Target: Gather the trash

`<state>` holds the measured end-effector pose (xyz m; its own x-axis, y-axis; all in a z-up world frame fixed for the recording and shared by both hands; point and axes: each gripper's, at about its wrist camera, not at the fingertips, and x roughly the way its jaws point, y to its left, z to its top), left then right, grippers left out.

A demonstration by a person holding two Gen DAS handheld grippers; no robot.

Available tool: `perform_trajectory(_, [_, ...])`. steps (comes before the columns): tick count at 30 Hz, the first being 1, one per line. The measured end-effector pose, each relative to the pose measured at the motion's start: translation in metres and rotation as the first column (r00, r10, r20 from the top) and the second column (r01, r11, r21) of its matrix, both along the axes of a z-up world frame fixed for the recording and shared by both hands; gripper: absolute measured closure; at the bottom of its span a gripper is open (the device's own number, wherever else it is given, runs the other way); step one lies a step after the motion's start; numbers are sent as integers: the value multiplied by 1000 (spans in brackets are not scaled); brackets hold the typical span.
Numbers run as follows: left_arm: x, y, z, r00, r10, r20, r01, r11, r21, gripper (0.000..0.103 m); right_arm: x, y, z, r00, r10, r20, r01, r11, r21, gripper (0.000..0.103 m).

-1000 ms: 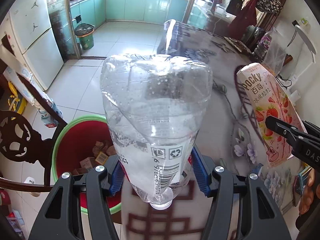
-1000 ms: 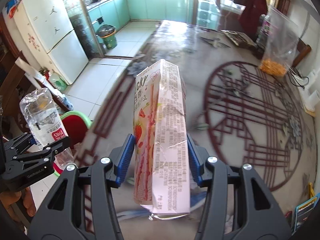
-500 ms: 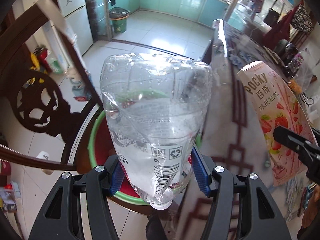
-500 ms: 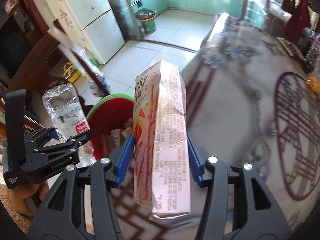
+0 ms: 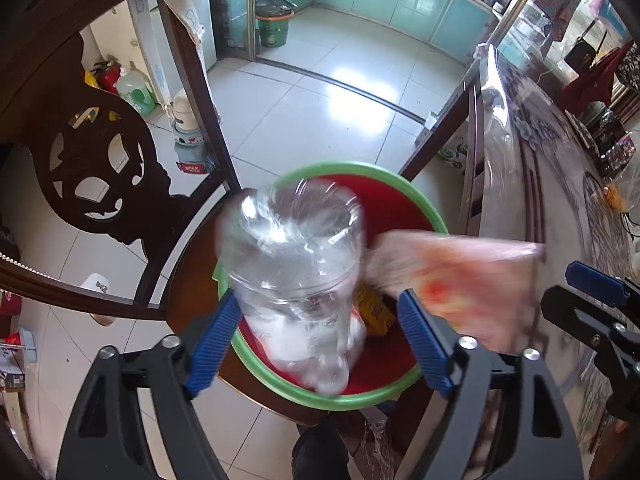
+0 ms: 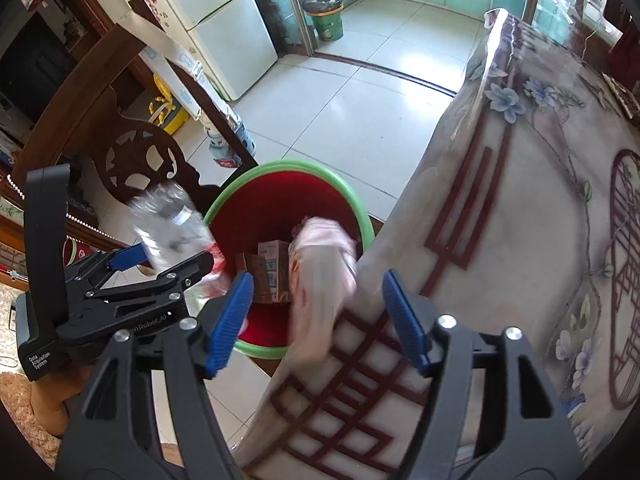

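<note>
A red trash bin with a green rim (image 5: 348, 168) (image 6: 288, 168) stands on the floor beside the table. My left gripper (image 5: 318, 300) (image 6: 164, 258) hangs over it with its jaws opening. A clear crushed plastic bottle (image 5: 296, 272) (image 6: 168, 224) is blurred between the blue pads and slipping down, no longer squeezed. My right gripper (image 6: 316, 280) (image 5: 576, 300) is also opening just right of the bin. The pink Pocky box (image 6: 320, 268) (image 5: 460, 280) is smeared with motion, free of the pads, tipping into the bin.
Cardboard boxes (image 6: 268, 276) and a yellow packet (image 5: 372, 312) lie inside the bin. A dark carved wooden chair (image 5: 100, 160) stands left of it, and the table with a floral cloth (image 6: 520, 240) is on the right. White tiled floor stretches beyond.
Both grippers have moved left off the table to above the bin and spread their jaws. The bottle and the Pocky box, gripped before, are now loose and dropping.
</note>
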<state>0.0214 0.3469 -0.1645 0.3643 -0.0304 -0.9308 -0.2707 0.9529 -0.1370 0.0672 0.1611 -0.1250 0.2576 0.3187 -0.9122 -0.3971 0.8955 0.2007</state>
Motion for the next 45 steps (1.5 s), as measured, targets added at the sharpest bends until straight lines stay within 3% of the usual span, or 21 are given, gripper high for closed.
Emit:
perform_trajectory(5, [3,-10,15,998,-21,53,21,1000,7,16,-3,-18,15,998,-46,52,47,999,-19,30])
perform_trajectory(9, [6,-28,37,990,-38,136,34,999,36,8,-7,-45,33,987,-103,119,107,994,-26,17])
perform_trajectory(12, [8,-47,59,974,-54,219,47,998,35,8,-10,-74,56,967,-151,206,156,988,-10,5])
perform_trajectory(14, [7,-61,76,956,-61,286,53,998,35,8,-14,-95,73,946,-179,271,183,983,11,5])
perform_trajectory(18, [3,-104,111,900,-97,425,93,995,30,8,-24,-140,105,895,-233,380,224,972,68,5])
perform_trajectory(21, [-5,-139,129,868,-105,485,104,994,29,8,-35,-170,123,850,-259,458,237,966,106,5])
perform_trajectory(23, [-13,-161,140,843,-106,527,107,994,28,8,-47,-190,136,795,-269,543,226,963,146,5])
perform_trajectory(25, [-24,-186,154,798,-103,593,95,994,44,8,-58,-206,147,740,-285,609,217,958,185,5])
perform_trajectory(27, [-34,-212,167,759,-132,638,68,990,124,8,-65,-224,155,689,-316,652,235,949,212,5])
perform_trajectory(29, [-42,-236,177,730,-151,667,39,983,180,8,-63,-241,155,692,-351,631,272,936,223,5])
perform_trajectory(31, [-48,-253,186,711,-134,690,49,989,141,8,-63,-256,152,703,-375,604,287,927,242,5])
perform_trajectory(33, [-50,-263,190,717,-85,692,19,995,103,8,-67,-273,149,694,-386,607,273,922,274,5])
perform_trajectory(35, [-50,-272,190,732,-62,679,-6,995,97,8,-72,-282,150,685,-373,626,282,928,244,5])
perform_trajectory(39, [-50,-285,185,755,-64,653,-24,992,125,8,-73,-296,152,700,-333,631,307,939,155,5])
perform_trajectory(45, [-53,-300,184,776,-77,626,-26,988,154,8,-76,-311,157,711,-339,617,304,938,165,5])
